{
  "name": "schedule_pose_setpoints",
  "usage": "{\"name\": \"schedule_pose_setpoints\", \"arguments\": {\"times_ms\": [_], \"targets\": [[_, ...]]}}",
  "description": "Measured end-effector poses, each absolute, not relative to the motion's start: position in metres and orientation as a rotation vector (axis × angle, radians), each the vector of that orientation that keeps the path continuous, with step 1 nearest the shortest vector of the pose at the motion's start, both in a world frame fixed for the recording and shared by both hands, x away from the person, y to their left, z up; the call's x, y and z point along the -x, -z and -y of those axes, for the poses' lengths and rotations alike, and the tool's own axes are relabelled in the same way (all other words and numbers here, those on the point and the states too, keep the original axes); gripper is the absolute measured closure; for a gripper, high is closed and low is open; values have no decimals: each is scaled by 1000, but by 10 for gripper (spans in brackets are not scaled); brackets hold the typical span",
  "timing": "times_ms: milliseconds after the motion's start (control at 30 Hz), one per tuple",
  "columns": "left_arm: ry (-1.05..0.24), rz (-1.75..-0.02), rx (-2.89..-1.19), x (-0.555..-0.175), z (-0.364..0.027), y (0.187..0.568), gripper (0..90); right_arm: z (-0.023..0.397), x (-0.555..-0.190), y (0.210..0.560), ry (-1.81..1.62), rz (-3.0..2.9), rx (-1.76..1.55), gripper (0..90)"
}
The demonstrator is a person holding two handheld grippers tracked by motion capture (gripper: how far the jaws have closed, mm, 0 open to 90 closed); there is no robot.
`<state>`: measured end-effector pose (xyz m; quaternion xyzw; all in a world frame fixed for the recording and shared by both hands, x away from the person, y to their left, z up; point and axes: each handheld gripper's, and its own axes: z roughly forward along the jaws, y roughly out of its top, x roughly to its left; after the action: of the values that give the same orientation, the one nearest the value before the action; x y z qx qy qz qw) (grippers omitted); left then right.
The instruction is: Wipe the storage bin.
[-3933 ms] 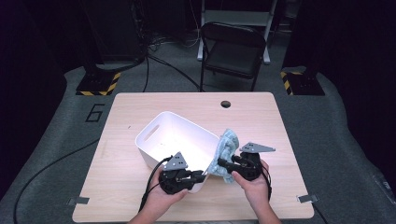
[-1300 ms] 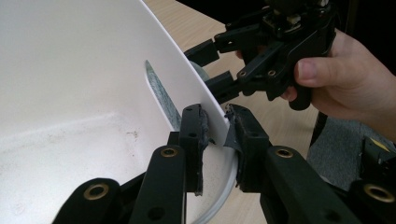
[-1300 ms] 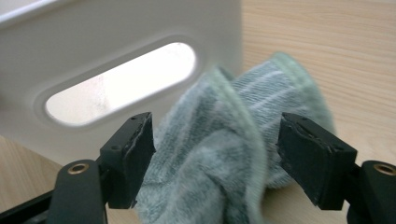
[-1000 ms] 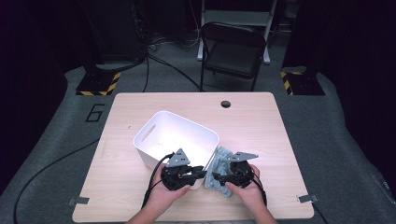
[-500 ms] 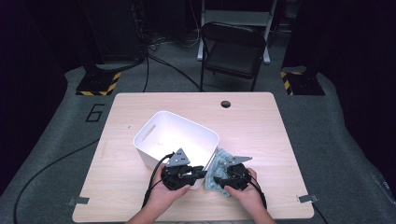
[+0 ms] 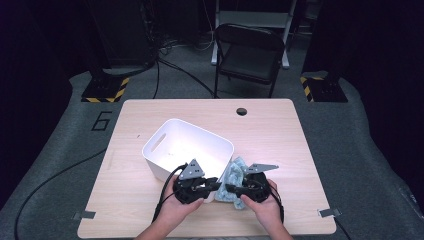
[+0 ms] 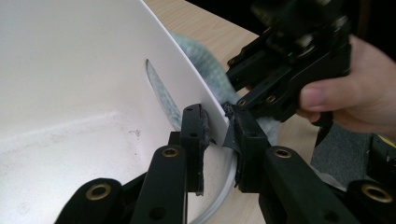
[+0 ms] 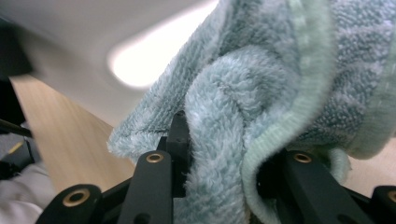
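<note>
left gripper (image 6: 214, 185) is clamped on the near wall of the white bin (image 6: 165, 137); in the left gripper view one jaw stands inside the wall, the other outside, pads (image 7: 201, 133) pressing the thin plastic just beside the handle slot; it's the anchor, pinning the bin in place near the table's front edge, a little left of centre.

right gripper (image 6: 231, 189) has just been closing; its jaws are now shut on a fold of the teal towel (image 6: 234, 172); in the right gripper view the terry bulges up between the jaws and spills over both, so the bite is deep, on a bunched ridge rather than an edge.

towel sits on the table (image 6: 280, 130), bunched against the outside of the bin's near-right wall, touching it; most of the bulk lies between the right gripper and that wall, running up along it away from the person.

the relation that matters: the bin opening lies up and to the left of the right jaws, across the wall the towel leans on; the rim is higher than the grip point; so my read is the towel has to go up first, then across the rim, before it can drop inside.

right hand is the nearer one and already has it; left is committed to the bin.

risk, as i judge it: trailing folds snag on the rim right by the left jaws; lift has to clear both.
</note>
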<state>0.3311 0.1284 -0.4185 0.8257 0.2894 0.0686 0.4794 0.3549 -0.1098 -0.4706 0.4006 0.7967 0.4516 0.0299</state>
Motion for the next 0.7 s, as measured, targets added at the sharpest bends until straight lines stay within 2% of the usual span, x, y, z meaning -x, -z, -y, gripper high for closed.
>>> {"name": "schedule_pose_setpoints", "arguments": {"times_ms": [200, 267, 300, 467, 700], "targets": [[-164, -713, -2010, -331, -129, 419, 763, 111, -346, 446, -1394, -2406, -1127, 662], [-163, -698, -2010, -332, -130, 417, 756, 112, -347, 447, -1392, -2410, -1131, 662], [-150, -707, -1993, -331, -131, 413, 709, 112, -349, 452, -1399, -2413, -1160, 661], [-160, -713, -1963, -333, -143, 401, 639, 117, -352, 457, -1414, -2418, -1202, 659], [-211, -779, -1930, -343, -171, 391, 635, 117, -353, 462, -1419, -2418, -1221, 656]]}}
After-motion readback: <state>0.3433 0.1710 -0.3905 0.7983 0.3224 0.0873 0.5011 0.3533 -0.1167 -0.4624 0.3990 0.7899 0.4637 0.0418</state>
